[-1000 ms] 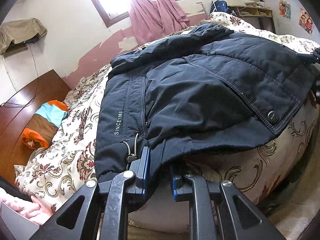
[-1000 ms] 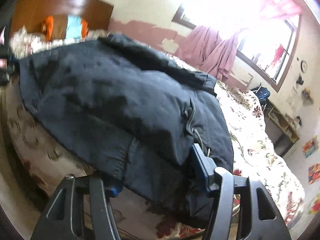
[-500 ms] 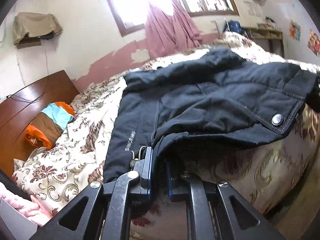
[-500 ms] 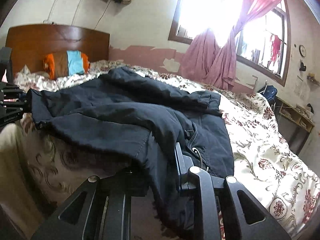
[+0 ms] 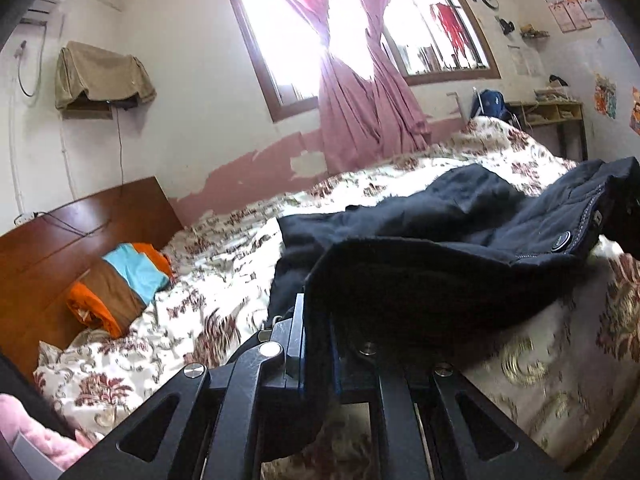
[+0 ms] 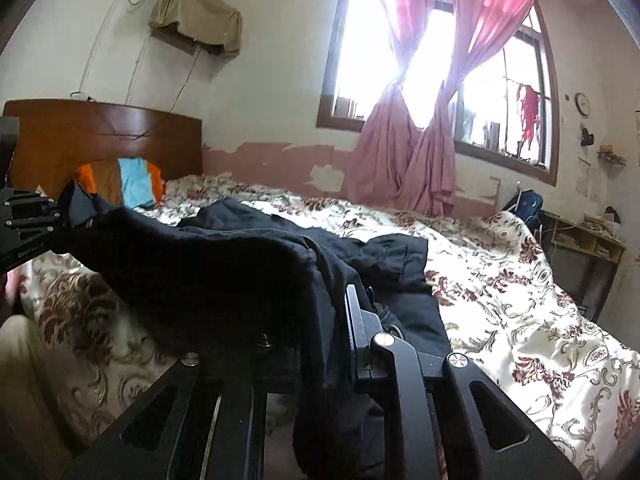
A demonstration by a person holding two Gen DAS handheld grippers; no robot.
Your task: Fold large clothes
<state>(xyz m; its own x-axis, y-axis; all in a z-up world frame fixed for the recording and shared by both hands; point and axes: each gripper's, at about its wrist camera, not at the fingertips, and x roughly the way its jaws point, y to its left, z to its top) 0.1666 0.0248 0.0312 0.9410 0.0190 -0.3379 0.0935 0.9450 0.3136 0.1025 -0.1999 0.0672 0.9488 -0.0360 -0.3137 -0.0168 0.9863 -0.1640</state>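
Meanwhile, the left gripper and right gripper are each gripping a near edge of the dark jacket, its far part lying on the floral bedspread below pink curtains.

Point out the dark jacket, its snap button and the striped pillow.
dark jacket (image 5: 460,216): left wrist view, upper panel.
snap button (image 5: 561,239): left wrist view, button face.
striped pillow (image 6: 134,182): right wrist view, blue stripe.

Matt dark woven cloth with pale topstitching and a glossy snap button on the jacket. Slightly shiny flowered cloth on the bedspread. Polished, glossy wood on the headboard.
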